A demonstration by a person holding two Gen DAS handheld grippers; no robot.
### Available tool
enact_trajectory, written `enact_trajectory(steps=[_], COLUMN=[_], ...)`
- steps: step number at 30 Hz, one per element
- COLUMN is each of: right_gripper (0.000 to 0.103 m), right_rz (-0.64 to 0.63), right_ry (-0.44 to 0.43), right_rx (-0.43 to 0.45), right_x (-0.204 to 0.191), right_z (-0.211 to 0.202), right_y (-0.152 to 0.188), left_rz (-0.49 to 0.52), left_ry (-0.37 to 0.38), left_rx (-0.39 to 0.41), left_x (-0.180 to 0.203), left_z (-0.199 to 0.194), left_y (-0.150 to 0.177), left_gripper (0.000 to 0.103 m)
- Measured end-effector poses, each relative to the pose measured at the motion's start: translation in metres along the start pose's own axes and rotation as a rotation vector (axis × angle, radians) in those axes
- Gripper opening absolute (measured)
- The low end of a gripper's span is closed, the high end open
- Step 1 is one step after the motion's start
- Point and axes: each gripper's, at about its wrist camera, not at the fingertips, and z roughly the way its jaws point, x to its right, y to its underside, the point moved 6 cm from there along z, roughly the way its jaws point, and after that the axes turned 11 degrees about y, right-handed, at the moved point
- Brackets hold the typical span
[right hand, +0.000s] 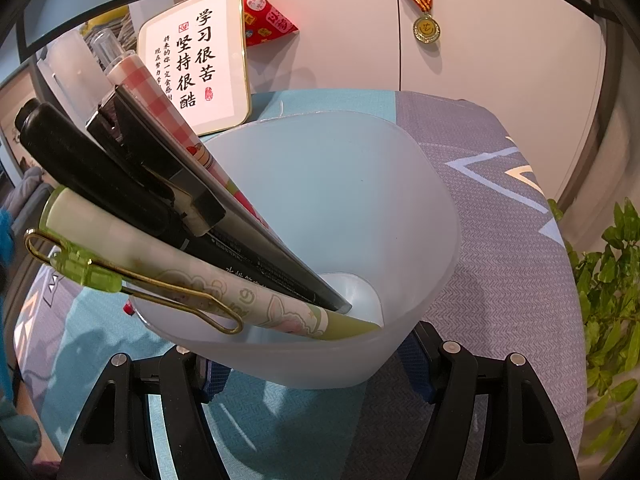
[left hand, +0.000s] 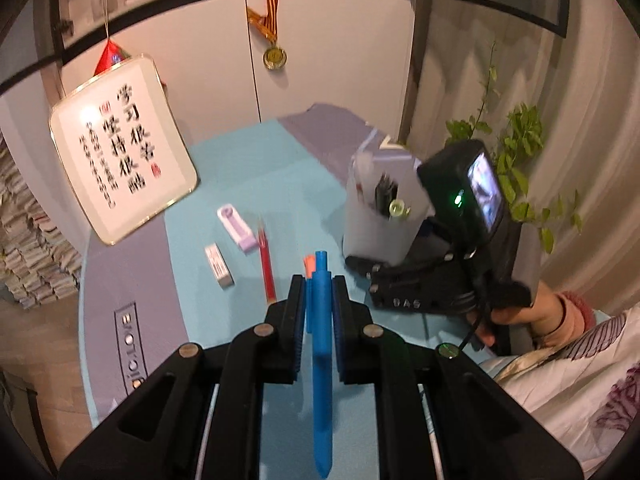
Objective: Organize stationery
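Observation:
My left gripper is shut on a blue pen and holds it above the table, pointing toward the pen cup. The frosted white pen cup stands at the right, clasped low by my right gripper. In the right wrist view the gripper is shut on the cup, which holds several pens leaning left. A red pen, a white eraser and a purple correction tape lie on the blue cloth.
A framed calligraphy sign stands at the left back. A medal hangs on the cabinet door. A green plant is at the right. Stacked papers sit at far left. The tablecloth covers a round table.

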Motion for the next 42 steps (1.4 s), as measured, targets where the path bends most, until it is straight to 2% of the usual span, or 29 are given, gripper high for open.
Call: enact_trajectory(steps=[8,11,15,20,23,26,30,34,38,42], right_gripper=[0.072,0.072,0.072,0.072,0.072,0.072,0.072,0.072,0.072,0.072], right_rz=[0.000,-0.001,-0.001,0.000,0.000,-0.001,-0.001,0.000,-0.001,0.000], right_ry=[0.000,0.000,0.001,0.000,0.000,0.000,0.001,-0.001,0.000,-0.001], right_rx=[0.000,0.000,0.000,0.000,-0.001,-0.001,-0.003,-0.006,-0.006,-0.007], right_x=[0.000,0.000,0.000,0.001,0.002,0.000,-0.001,-0.001,-0.001,-0.003], right_z=[0.000,0.000,0.000,0.000,0.000,0.001,0.000,-0.001,-0.003,-0.004], right_y=[0.000,0.000,0.000,0.000,0.001,0.000,0.001,0.002,0.002,0.002], left_rz=[0.009,0.020,0.018,0.033,0.036,0.020,-0.044,-0.086,-0.137,-0.146], left_ry=[-0.015,-0.017,-0.020,0.024,0.000,-0.014,0.028,0.015,-0.030,-0.068], left_rx=[0.049,0.030,-0.082,-0.238,-0.297,-0.321,-0.315,-0.326,-0.359,-0.374], left_x=[-0.002,-0.001,-0.006,-0.003,-0.009,-0.019,-0.029,-0.040,-0.058,-0.068], left_z=[-0.004,0.000,0.026,0.070,0.091,0.099,0.091,0.068,0.042,0.030], left_y=[-0.018,-0.017,0.001,0.032,0.043,0.052,0.060,0.080,0.107,0.118], left_gripper=[0.010,0.010,0.011,0.013,0.013,0.013,0.009,0.008,0.008,0.010])
